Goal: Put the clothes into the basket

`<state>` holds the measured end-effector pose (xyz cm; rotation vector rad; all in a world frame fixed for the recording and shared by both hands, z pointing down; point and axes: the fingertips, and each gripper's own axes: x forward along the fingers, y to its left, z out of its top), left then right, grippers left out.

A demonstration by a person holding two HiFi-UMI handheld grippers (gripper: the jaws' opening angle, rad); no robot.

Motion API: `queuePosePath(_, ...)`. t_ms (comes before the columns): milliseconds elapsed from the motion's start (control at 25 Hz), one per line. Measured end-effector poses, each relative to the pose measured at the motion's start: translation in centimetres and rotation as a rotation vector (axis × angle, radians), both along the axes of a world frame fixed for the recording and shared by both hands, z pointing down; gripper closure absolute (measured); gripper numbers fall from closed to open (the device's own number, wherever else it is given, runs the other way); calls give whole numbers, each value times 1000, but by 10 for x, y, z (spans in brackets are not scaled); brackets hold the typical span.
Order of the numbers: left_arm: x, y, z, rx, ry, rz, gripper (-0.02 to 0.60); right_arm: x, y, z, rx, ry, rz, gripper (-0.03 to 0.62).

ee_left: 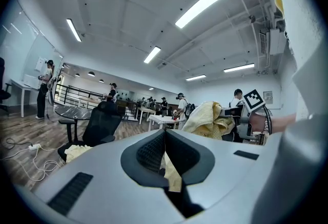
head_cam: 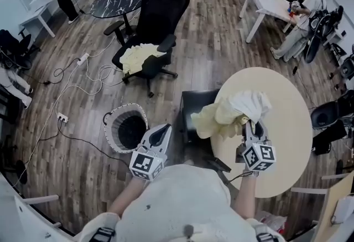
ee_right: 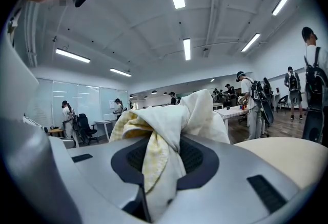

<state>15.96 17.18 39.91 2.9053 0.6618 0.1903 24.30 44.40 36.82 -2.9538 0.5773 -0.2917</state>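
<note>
My right gripper (head_cam: 248,122) is shut on a bundle of white and pale yellow cloth (head_cam: 231,112), held up over the near edge of the round cream table (head_cam: 285,124). In the right gripper view the cloth (ee_right: 169,118) fills the jaws (ee_right: 159,166) and spills over them. The basket (head_cam: 109,131), white-rimmed and dark inside, stands on the floor left of my left gripper (head_cam: 164,131). The left jaws (ee_left: 165,159) stand together, with only a thin pale yellow sliver in the slit and no cloth hanging from them. Another yellow garment (head_cam: 138,57) lies on the black office chair (head_cam: 160,11).
A black stool (head_cam: 193,107) stands between the basket and the table. White cables and a power strip (head_cam: 62,118) trail over the wooden floor at the left. People stand at white desks (head_cam: 265,3) further off.
</note>
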Motion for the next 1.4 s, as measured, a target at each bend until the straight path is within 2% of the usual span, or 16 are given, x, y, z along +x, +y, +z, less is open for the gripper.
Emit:
queuePosePath(680,-76,-164,-2,-15,-9,-141,560,-43,-185,-13,-7,2,-160,491)
queuePosePath(1400,-165,-338,13,-13,-9,-302,560,-90,-382,0,-18,4,-328,490)
